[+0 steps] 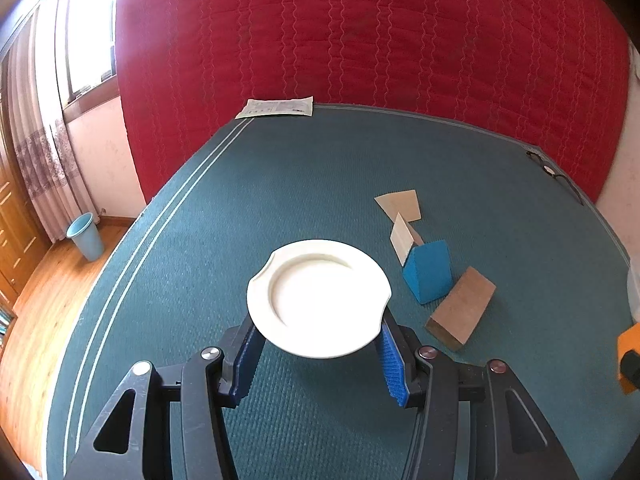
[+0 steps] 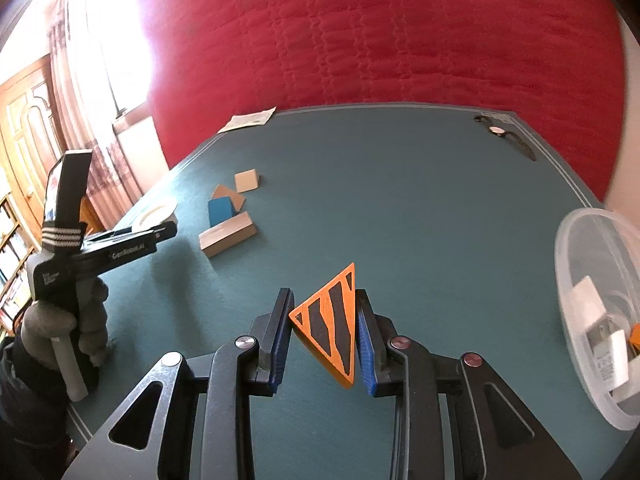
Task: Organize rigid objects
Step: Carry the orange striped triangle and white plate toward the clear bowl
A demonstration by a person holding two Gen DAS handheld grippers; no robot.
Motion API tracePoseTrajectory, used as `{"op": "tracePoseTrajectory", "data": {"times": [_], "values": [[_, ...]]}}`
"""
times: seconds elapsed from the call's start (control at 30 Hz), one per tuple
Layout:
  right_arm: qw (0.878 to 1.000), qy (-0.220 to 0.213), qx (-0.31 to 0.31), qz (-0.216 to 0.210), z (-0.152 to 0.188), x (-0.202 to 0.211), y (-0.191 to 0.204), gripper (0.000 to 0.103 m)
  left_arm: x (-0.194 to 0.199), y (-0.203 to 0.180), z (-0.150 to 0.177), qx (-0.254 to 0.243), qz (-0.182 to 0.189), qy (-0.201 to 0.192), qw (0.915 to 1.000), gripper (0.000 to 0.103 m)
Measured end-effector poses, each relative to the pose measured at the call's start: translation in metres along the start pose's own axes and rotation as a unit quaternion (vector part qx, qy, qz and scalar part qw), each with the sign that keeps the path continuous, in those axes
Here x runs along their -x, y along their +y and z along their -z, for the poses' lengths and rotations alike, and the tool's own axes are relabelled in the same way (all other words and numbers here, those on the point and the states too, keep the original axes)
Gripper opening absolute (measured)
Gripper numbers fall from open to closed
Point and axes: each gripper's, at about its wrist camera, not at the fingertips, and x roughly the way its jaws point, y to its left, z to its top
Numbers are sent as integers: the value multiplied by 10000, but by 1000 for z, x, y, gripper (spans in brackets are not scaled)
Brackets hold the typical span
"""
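Note:
A white plate [image 1: 318, 298] hangs over the green tabletop with my left gripper [image 1: 318, 344] shut on its near rim, one blue pad on each side. In the right wrist view the same plate [image 2: 156, 212] shows at the tip of the left gripper [image 2: 168, 227], which a gloved hand [image 2: 64, 320] holds. My right gripper [image 2: 324, 332] is shut on an orange triangular block with black stripes [image 2: 330, 328], lifted off the table. A blue wedge [image 1: 430, 276], a brown wooden block [image 1: 460, 308] and tan pieces [image 1: 400, 204] lie right of the plate.
A clear plastic tub [image 2: 600, 312] with white items inside stands at the right edge. A wristwatch [image 2: 498, 131] and a paper sheet [image 2: 248, 119] lie at the far side by the red quilted backdrop [image 2: 380, 40]. On the floor to the left stands a blue bin [image 1: 86, 236].

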Motion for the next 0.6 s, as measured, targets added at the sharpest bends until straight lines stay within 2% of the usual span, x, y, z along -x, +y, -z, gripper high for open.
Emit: {"op": "tracePoseTrajectory", "data": {"times": [0.37, 0.53, 0.6], "values": [[9970, -463, -475, 398, -11, 39, -50, 30, 9, -9, 9, -26, 1, 20, 10000, 55], [9968, -305, -738, -89, -8, 36, -57, 32, 10, -11, 11, -26, -7, 20, 10000, 55], [9971, -126, -696, -285, -4, 28, -51, 39, 11, -12, 13, -33, 14, 24, 10000, 55]]}}
